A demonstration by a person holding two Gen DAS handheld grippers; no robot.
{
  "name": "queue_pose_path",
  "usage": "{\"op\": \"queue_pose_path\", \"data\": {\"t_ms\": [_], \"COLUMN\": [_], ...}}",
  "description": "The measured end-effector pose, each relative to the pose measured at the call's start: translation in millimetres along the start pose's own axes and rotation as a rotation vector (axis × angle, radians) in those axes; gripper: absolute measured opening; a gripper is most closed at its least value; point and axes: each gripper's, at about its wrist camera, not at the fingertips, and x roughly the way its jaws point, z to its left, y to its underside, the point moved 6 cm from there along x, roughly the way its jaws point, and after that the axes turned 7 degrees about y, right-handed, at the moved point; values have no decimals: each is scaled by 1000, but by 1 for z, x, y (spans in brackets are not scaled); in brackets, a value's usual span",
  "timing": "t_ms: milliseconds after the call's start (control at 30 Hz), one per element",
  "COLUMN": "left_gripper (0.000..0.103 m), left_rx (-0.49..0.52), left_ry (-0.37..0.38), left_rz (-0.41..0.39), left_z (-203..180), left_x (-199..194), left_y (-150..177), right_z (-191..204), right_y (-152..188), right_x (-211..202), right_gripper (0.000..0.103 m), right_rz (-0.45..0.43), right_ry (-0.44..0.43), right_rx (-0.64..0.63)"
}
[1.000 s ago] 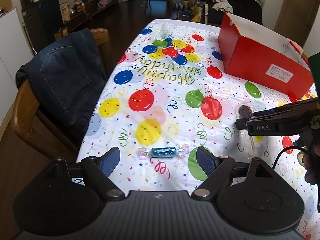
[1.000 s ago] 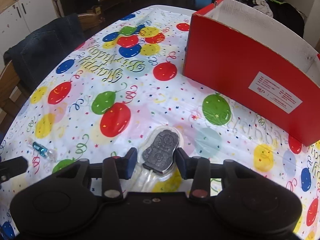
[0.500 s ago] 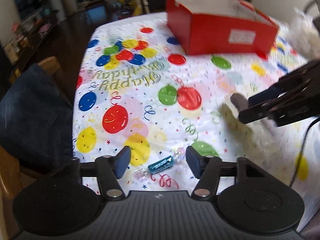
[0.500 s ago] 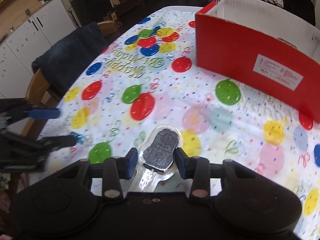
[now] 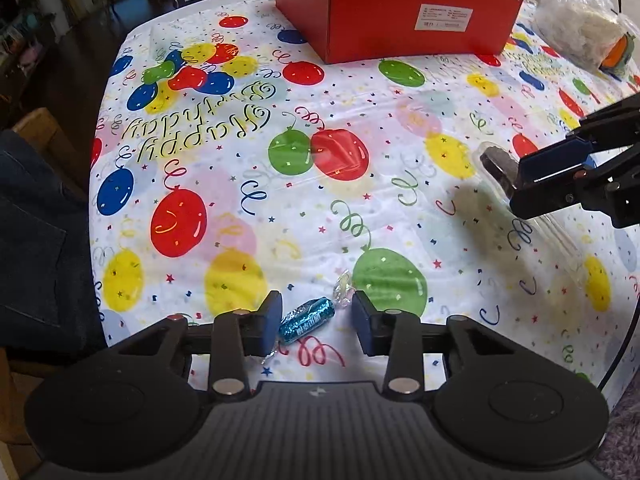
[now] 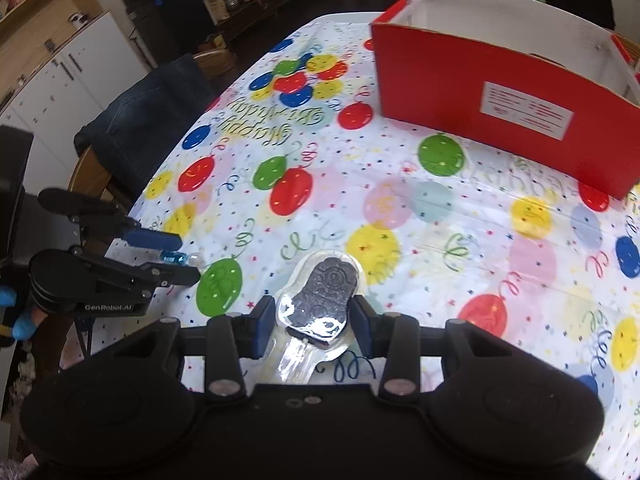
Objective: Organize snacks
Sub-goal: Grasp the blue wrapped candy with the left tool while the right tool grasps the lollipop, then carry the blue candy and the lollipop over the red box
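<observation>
Left gripper (image 5: 316, 322): jaws just closing around blue candy (image 5: 307, 319), left pad touching, right pad apart.
Right gripper (image 6: 313, 326): clamped on dark snack in clear wrapper (image 6: 323, 300).
Surface: balloon tablecloth (image 5: 360, 216); red box (image 6: 500, 108) well ahead of both.
Room: chair with jeans (image 6: 148, 96) to left.

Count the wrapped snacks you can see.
2: the blue candy lies on the tablecloth between the left gripper's pads; the dark lollipop is clamped in the right gripper. The box's inside is hidden.

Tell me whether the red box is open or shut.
Open. The red box has no lid on top, and the right wrist view shows its white inner walls. Its floor is hidden, so contents cannot be told.
</observation>
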Motion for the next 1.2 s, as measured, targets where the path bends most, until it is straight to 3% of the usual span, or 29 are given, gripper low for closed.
{"op": "queue_pose_path", "data": {"t_ms": [333,667,867,1200], "left_gripper": [11,11,11,11], "left_rx": [-74,-333,-361,-323], "left_ry": [-47,-9,-5,5], "left_rz": [-31,-109,-149,-247], "left_z": [-14,-17,-24,-41], "left_x": [-6,-12,-25,-50], "left_y": [12,12,-8,-71], "right_z": [-7,-21,-41,-75], "right_y": [5,0,-8,-40], "right_x": [-4,-17,-33,-69], "right_gripper": [40,40,40,40], "right_rz": [-15,-53,-90,-195], "right_ry": [6,27,50,96], "right_rx": [49,97,118,94]}}
